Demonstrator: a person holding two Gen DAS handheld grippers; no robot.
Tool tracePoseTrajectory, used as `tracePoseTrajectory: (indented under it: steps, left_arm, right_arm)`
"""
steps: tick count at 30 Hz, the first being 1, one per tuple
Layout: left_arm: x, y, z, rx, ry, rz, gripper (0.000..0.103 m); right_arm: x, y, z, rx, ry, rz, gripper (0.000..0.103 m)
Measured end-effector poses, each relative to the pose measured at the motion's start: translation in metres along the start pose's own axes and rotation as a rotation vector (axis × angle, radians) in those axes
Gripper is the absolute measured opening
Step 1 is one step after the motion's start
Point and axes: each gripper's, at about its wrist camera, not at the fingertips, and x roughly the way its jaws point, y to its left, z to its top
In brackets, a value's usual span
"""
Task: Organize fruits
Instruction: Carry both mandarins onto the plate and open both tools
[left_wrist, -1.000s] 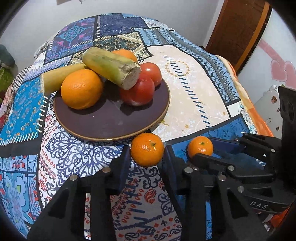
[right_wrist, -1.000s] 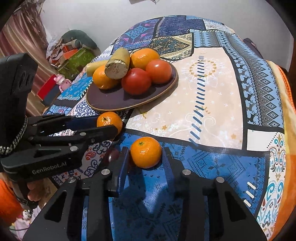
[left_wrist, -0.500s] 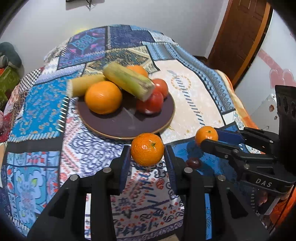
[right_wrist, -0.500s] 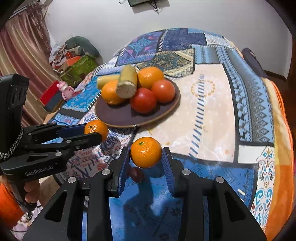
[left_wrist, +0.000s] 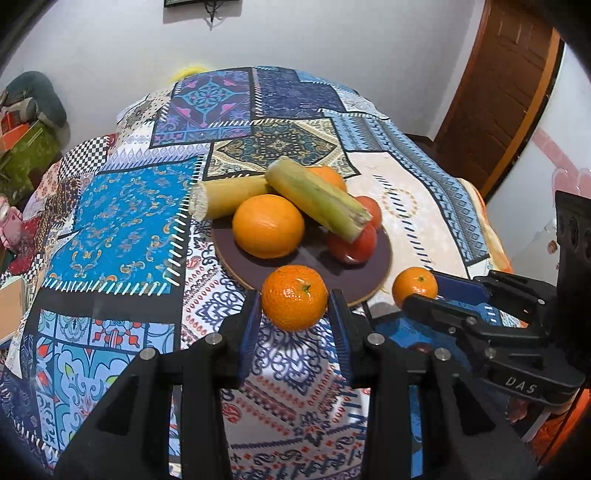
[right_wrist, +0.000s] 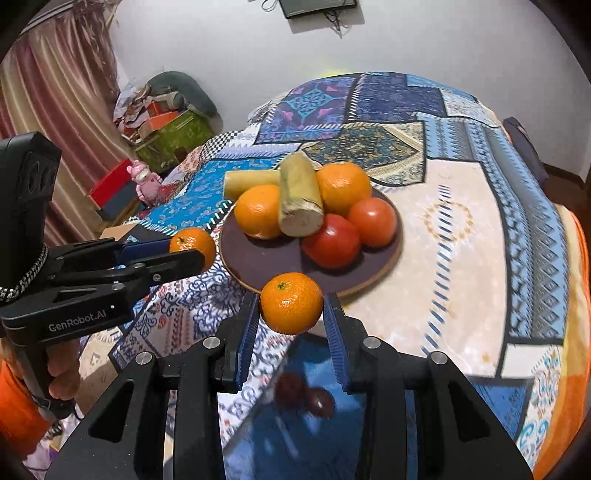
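Two oranges, two tomatoes and two cane pieces are sitting on the plate (left_wrist: 376, 275); the left gripper (left_wrist: 294, 317) and the right gripper (right_wrist: 291, 321) are each clamping one mandarin.

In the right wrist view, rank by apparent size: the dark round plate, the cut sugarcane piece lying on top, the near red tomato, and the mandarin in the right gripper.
1. Dark round plate.
2. Top cut sugarcane piece.
3. Mandarin in the right gripper and near red tomato: these look alike, and the mandarin is nearer the camera, so I leave them unranked.
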Motion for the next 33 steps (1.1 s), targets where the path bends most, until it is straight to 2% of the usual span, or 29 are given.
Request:
tracePoseTrajectory:
  steps: [4, 23, 33]
  left_arm:
    - [0.007, 0.007, 0.003, -0.005, 0.007, 0.010, 0.037]
    - [0.044, 0.017, 0.015, -0.005, 0.056, 0.007, 0.037]
    - [0.041, 0.012, 0.015, -0.005, 0.040, 0.010, 0.037]
  right_arm:
    - [0.012, 0.004, 0.006, 0.001, 0.017, 0.032, 0.033]
    - [0.047, 0.006, 0.017, -0.047, 0.073, -0.003, 0.033]
    - [0.047, 0.005, 0.013, -0.033, 0.084, -0.002, 0.034]
